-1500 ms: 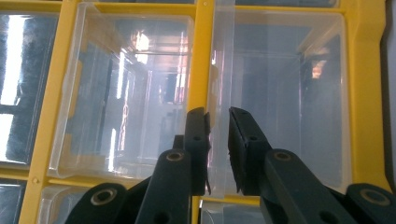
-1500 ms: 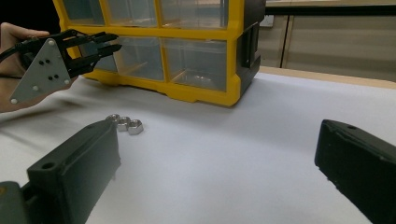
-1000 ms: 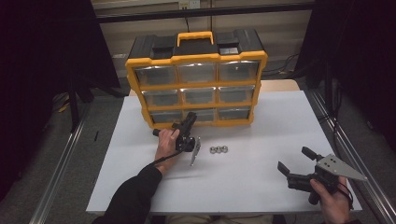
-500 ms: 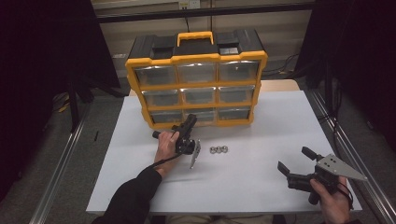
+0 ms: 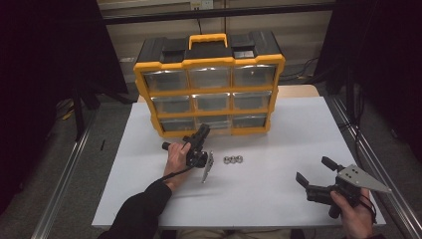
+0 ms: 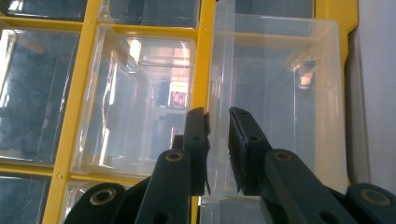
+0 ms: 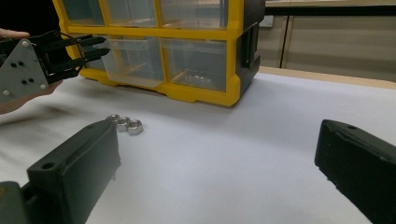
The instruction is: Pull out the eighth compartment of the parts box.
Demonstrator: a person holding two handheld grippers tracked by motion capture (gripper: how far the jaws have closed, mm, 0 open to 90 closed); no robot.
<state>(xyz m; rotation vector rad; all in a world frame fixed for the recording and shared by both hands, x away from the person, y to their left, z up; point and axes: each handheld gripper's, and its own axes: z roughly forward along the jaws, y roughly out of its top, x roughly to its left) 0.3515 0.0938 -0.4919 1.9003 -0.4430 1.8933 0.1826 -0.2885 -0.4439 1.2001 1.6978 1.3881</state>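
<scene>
A yellow and black organizer (image 5: 209, 64) with clear drawers stands at the back of the white table (image 5: 298, 129). My left gripper (image 5: 203, 131) reaches to its bottom row, held on its side. In the left gripper view the jaws (image 6: 218, 114) are shut on the thin clear front tab of the bottom middle drawer (image 6: 280, 93). That drawer (image 7: 133, 58) sticks out a little from the frame in the right gripper view, with the left gripper (image 7: 100, 46) at its front. My right gripper (image 5: 313, 170) rests open near the front right, nothing between its jaws (image 7: 217, 149).
Three metal hex nuts (image 5: 232, 160) lie in a row on the table in front of the organizer, also near the right gripper's left jaw (image 7: 124, 123). Metal rails run along both table sides. Bare white surface spreads between the nuts and the right gripper.
</scene>
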